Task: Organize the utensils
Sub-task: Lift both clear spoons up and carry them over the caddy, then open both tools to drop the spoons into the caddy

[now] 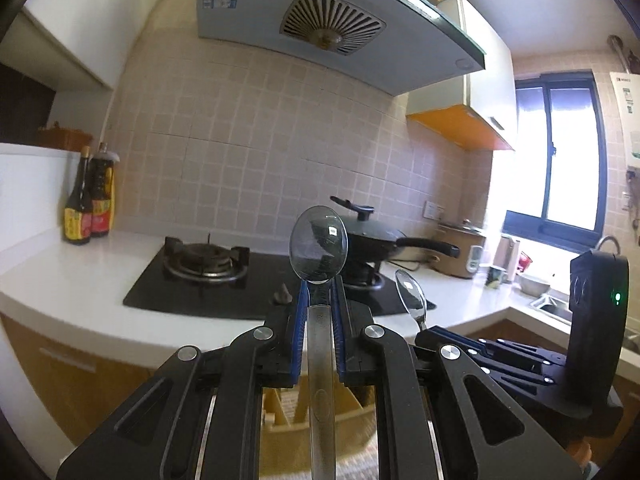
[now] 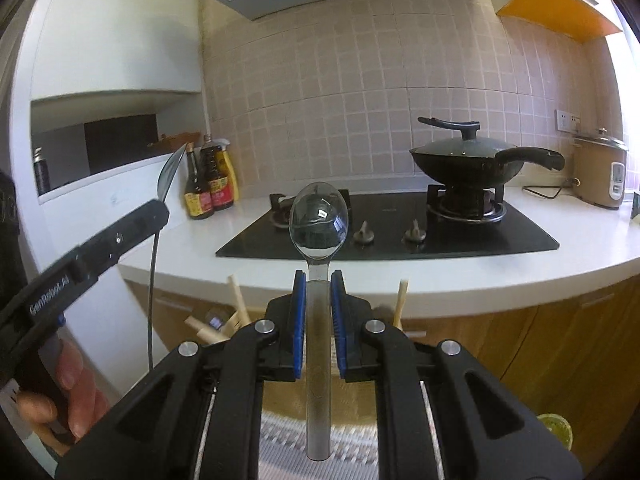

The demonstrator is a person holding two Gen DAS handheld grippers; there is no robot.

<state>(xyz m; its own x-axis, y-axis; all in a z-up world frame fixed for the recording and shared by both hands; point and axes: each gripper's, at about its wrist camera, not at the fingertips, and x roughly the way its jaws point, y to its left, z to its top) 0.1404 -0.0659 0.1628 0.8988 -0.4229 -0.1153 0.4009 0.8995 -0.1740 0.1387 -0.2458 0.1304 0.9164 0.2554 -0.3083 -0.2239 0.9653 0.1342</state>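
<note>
Each gripper is clenched on a spoon: left gripper (image 1: 320, 300) and right gripper (image 2: 318, 296) hold handles lengthwise, bowls pointing far; the wooden organizer (image 1: 288, 404) lies below, near.

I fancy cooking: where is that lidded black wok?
The wok sits on the stove's right burner in the right wrist view, left of the rice cooker.

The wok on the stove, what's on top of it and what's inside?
A dark lid with a black handle sits on the wok, which rests on the right burner. The lid covers the inside, so any contents cannot be seen.
</note>
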